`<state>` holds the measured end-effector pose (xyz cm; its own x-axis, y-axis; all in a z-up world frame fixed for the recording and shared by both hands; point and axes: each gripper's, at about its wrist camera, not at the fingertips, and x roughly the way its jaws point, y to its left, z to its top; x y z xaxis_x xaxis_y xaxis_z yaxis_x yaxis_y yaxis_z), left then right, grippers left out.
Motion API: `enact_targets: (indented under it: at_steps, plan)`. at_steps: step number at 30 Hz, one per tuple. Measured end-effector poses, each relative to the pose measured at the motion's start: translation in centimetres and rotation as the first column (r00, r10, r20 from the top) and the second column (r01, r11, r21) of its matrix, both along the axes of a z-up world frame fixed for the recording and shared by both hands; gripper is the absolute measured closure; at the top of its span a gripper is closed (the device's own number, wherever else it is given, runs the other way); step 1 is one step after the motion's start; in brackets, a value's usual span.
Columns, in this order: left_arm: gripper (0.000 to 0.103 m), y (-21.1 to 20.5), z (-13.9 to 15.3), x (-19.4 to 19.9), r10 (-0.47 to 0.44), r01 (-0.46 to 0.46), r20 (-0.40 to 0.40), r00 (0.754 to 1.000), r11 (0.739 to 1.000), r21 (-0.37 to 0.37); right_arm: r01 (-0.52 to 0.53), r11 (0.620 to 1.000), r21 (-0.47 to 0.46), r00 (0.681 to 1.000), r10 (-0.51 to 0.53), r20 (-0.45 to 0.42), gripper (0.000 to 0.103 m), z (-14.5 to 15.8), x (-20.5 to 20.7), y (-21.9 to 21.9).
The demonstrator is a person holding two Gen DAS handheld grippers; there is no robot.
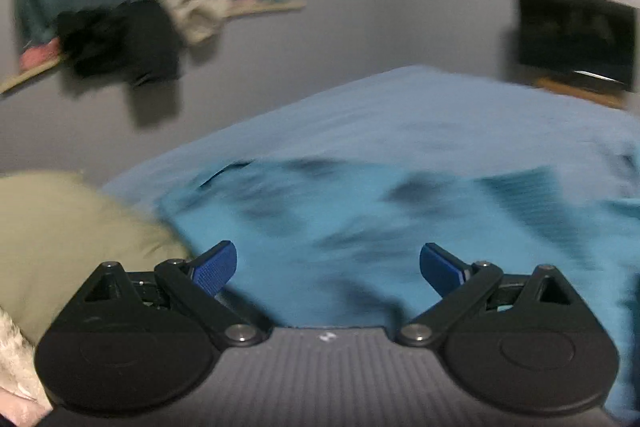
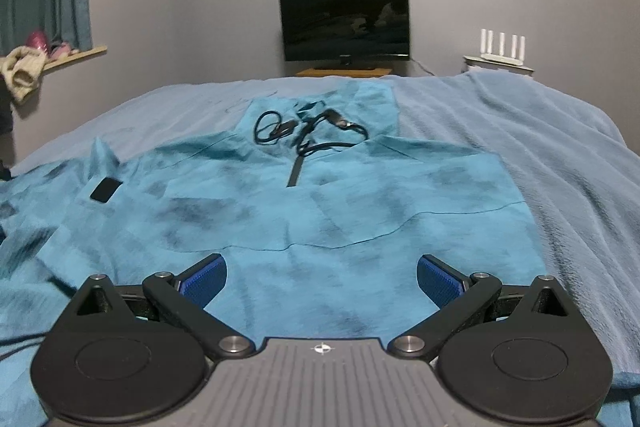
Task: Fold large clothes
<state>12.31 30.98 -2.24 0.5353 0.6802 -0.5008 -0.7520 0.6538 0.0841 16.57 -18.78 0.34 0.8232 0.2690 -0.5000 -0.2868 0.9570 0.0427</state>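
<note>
Currently a teal hoodie [image 2: 320, 195] lies spread flat on the bed [image 2: 560, 155], hood and black drawstrings [image 2: 304, 131] toward the monitor [image 2: 345, 21]. Right claw [image 2: 322, 281] wide, empty, above the hem. Left claw [image 1: 328, 269] also wide, empty, over blurred teal cloth beside an olive pillow [image 1: 60, 227].

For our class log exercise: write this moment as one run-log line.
left gripper: open, empty | right gripper: open, empty | teal hoodie: spread flat on bed | fold: not started
</note>
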Motion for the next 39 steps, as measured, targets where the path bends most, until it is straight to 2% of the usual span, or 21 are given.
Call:
enact_targets:
  at_steps: [4, 9, 11, 13, 14, 15, 16, 18, 21, 24, 26, 29, 30, 31, 33, 35, 36, 37, 38, 39]
  plan:
    - [0.005, 4.7, -2.1, -1.0, 0.096, -0.083, 0.075, 0.993, 0.983, -0.167, -0.024, 1.0, -0.014, 1.0, 0.024, 0.0, 0.0, 0.0, -0.1, 0.6]
    - [0.005, 8.0, -4.4, -2.1, 0.175, -0.085, 0.214, 0.961, 0.924, -0.372, -0.038, 0.999, -0.014, 0.999, 0.038, -0.009, 0.0, -0.1, 0.0, 1.0]
    - [0.005, 8.9, -5.1, -2.1, 0.19, -0.072, 0.249, 0.95, 0.906, -0.417, -0.04, 0.999, -0.01, 0.999, 0.04, -0.013, 0.0, -0.2, 0.1, 1.0]
    - [0.006, 9.3, -5.5, -2.2, 0.209, -0.076, 0.275, 0.938, 0.902, -0.425, -0.039, 0.999, -0.004, 0.999, 0.039, -0.018, 0.0, -0.3, 0.1, 0.9]
    - [0.015, 9.5, -5.6, -2.4, 0.22, -0.084, 0.285, 0.933, 0.903, -0.422, -0.039, 0.999, -0.001, 0.999, 0.039, -0.022, 0.0, -0.3, 0.2, 0.9]
    - [0.039, 9.6, -5.5, -2.7, 0.229, -0.088, 0.297, 0.927, 0.903, -0.419, -0.04, 0.999, 0.002, 0.999, 0.04, -0.025, 0.0, -0.4, 0.3, 0.9]
    - [0.05, 9.6, -5.3, -3.0, 0.236, -0.09, 0.306, 0.922, 0.901, -0.424, -0.04, 0.999, 0.004, 0.999, 0.041, -0.027, 0.0, -0.4, 0.3, 0.9]
    - [0.091, 9.6, -5.0, -3.7, 0.243, -0.071, 0.349, 0.905, 0.896, -0.439, -0.042, 0.999, 0.006, 0.999, 0.042, -0.028, 0.0, -0.4, 0.3, 0.9]
    - [0.102, 8.9, -3.2, -4.9, 0.238, -0.04, 0.453, 0.859, 0.913, -0.405, -0.045, 0.999, 0.006, 0.999, 0.045, -0.027, 0.0, -0.5, 0.4, 1.1]
    - [0.103, 6.6, -0.3, -5.2, 0.138, 0.043, 0.551, 0.823, 0.952, -0.304, -0.052, 0.999, -0.001, 0.998, 0.052, -0.029, 0.0, -0.6, 0.4, 1.3]
    - [0.103, 4.0, 2.1, -5.1, 0.014, 0.143, 0.603, 0.797, 0.967, -0.211, -0.06, 0.998, -0.009, 0.998, 0.059, -0.028, 0.0, -0.6, 0.2, 1.5]
    - [0.103, -0.9, 5.2, -4.5, -0.209, 0.297, 0.631, 0.747, 0.954, -0.035, -0.073, 0.997, -0.02, 0.997, 0.072, -0.024, 0.0, -0.7, 0.1, 1.8]
    - [0.103, -3.0, 6.2, -4.2, -0.29, 0.346, 0.622, 0.727, 0.938, 0.032, -0.077, 0.997, -0.023, 0.997, 0.076, -0.023, 0.0, -0.7, 0.0, 1.9]
    - [0.103, -5.2, 7.1, -3.9, -0.375, 0.407, 0.611, 0.697, 0.908, 0.094, -0.08, 0.996, -0.026, 0.997, 0.08, -0.023, 0.0, -0.7, 0.1, 1.9]
    - [0.103, -9.1, 8.1, -3.3, -0.499, 0.508, 0.581, 0.643, 0.846, 0.164, -0.085, 0.996, -0.032, 0.996, 0.084, -0.023, 0.0, -0.7, 0.0, 2.1]
    - [0.103, -13.2, 8.6, -2.6, -0.611, 0.613, 0.539, 0.579, 0.763, 0.206, -0.09, 0.995, -0.035, 0.996, 0.089, -0.023, 0.0, -0.8, 0.0, 2.1]
    - [0.103, -15.5, 8.5, -2.1, -0.67, 0.668, 0.508, 0.541, 0.709, 0.224, -0.092, 0.995, -0.037, 0.996, 0.091, -0.024, 0.0, -0.8, 0.1, 2.1]
    - [0.103, -17.3, 8.4, -1.8, -0.711, 0.709, 0.484, 0.511, 0.666, 0.231, -0.092, 0.995, -0.038, 0.996, 0.091, -0.025, 0.0, -0.9, 0.1, 2.1]
    - [0.103, -19.3, 8.1, -1.3, -0.757, 0.757, 0.452, 0.471, 0.61, 0.234, -0.091, 0.995, -0.041, 0.996, 0.09, -0.026, 0.0, -0.9, 0.1, 2.1]
    - [0.103, -20.7, 7.8, -1.0, -0.785, 0.787, 0.431, 0.444, 0.572, 0.232, -0.088, 0.995, -0.043, 0.996, 0.087, -0.029, 0.0, -0.9, 0.1, 2.1]
